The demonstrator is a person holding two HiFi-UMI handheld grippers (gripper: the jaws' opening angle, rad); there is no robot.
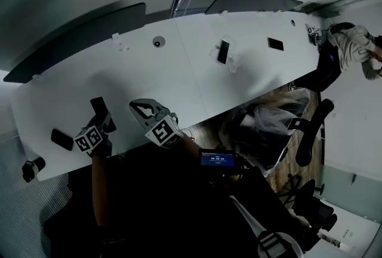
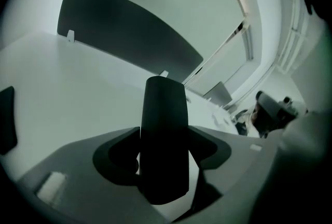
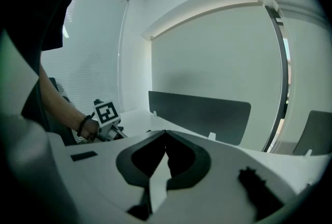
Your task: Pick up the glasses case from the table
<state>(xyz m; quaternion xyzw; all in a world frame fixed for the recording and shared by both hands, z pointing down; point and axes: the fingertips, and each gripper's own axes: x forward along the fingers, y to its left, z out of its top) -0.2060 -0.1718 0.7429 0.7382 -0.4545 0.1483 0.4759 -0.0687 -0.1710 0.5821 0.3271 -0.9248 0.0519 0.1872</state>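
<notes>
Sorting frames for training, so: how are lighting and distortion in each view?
Head view: dim, the table bowed by fisheye, lower half nearly black. Left gripper view: the case is a featureless silhouette against the pale table, corners vignetted. Right gripper view: evenly lit wall, black corners, divider panel slightly bowed.

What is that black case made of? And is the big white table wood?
The glasses case looks like hard plastic or a leather-look shell. It is matte black, smooth and without shine, with a firm rounded shape; which of the two it is I cannot tell. The table looks like smooth white laminate: flat and even, with no wood grain showing.
</notes>
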